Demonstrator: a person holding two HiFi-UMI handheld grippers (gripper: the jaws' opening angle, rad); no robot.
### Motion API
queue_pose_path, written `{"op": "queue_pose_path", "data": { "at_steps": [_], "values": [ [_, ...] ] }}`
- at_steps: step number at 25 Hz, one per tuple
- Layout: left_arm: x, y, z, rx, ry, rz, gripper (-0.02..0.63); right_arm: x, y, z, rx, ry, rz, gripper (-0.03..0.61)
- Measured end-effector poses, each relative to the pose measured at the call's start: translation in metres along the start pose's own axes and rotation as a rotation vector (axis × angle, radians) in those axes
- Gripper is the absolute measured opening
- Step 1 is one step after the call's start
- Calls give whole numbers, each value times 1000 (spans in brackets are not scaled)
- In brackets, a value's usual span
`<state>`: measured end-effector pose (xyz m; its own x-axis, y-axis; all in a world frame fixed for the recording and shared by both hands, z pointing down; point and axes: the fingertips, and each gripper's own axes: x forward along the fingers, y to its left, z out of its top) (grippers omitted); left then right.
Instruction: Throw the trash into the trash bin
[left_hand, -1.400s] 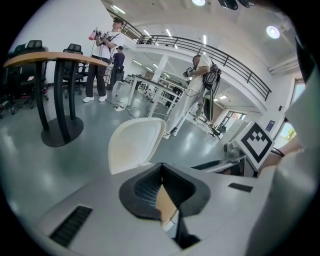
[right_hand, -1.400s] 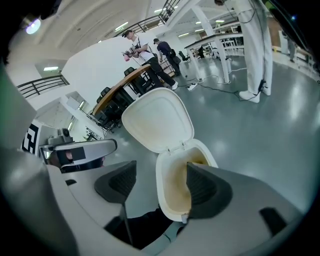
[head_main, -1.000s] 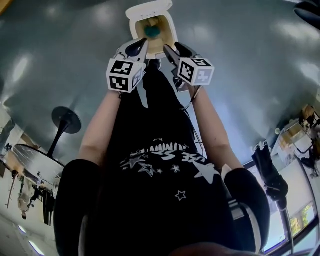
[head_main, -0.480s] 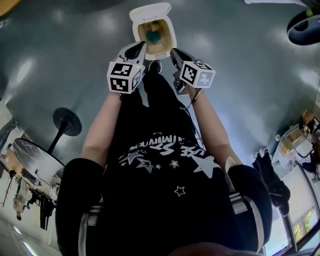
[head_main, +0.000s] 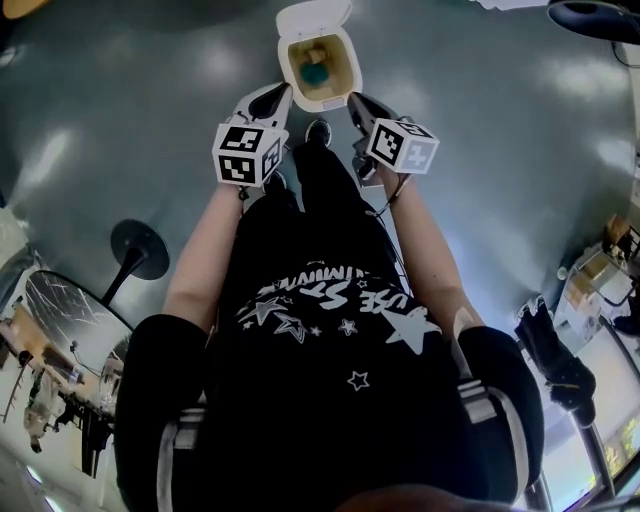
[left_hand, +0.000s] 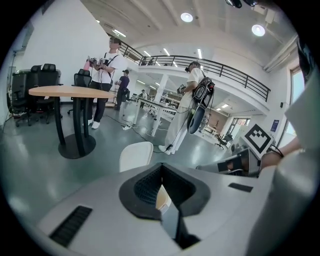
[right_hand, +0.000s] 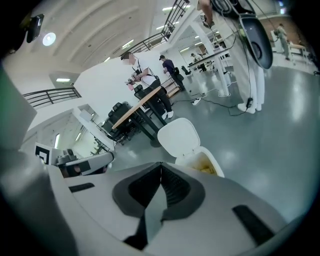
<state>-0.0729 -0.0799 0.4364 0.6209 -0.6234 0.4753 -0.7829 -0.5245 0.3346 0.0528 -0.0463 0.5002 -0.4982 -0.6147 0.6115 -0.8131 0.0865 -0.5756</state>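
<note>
A small cream trash bin (head_main: 345, 72) stands on the grey floor with its white lid (head_main: 313, 17) flipped open, and a teal piece of trash (head_main: 316, 73) lies inside it. My left gripper (head_main: 276, 97) hovers just off the bin's near left corner, shut and empty. At the near right corner my right gripper (head_main: 357, 103) is also shut with nothing in it. In the left gripper view the closed jaws (left_hand: 161, 167) hide most of the bin, leaving its lid (left_hand: 136, 155) showing. In the right gripper view the open bin (right_hand: 202, 164) and lid (right_hand: 179, 137) sit just beyond the shut gripper (right_hand: 161, 166).
A round-topped pedestal table (left_hand: 70, 92) stands to the left, its base (head_main: 139, 250) on the floor. Several people (left_hand: 107, 70) stand in the hall behind. Desks and chairs (right_hand: 122, 117) line the far wall. The person's black clothing (head_main: 330, 350) fills the lower head view.
Both grippers have lifted and drawn back from the bin's opening. The bin now sits higher in the head view, with the teal trash lying inside it.
</note>
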Motion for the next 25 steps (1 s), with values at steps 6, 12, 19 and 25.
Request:
{"op": "queue_pose_path", "data": {
  "at_steps": [6,12,19,25],
  "values": [
    [-41,-9,7,1,-57,-4,12,-34,34,17,19,-117,-1,6],
    [-70,-24,13,23,-97,-33,12,-66,59,23,6,-196,1,6],
    [-106,-46,29,80,-153,-82,12,-91,84,12,-64,-242,-3,6],
    [-133,-53,36,113,-189,-109,12,-106,108,6,-118,-281,-15,6]
  ]
}}
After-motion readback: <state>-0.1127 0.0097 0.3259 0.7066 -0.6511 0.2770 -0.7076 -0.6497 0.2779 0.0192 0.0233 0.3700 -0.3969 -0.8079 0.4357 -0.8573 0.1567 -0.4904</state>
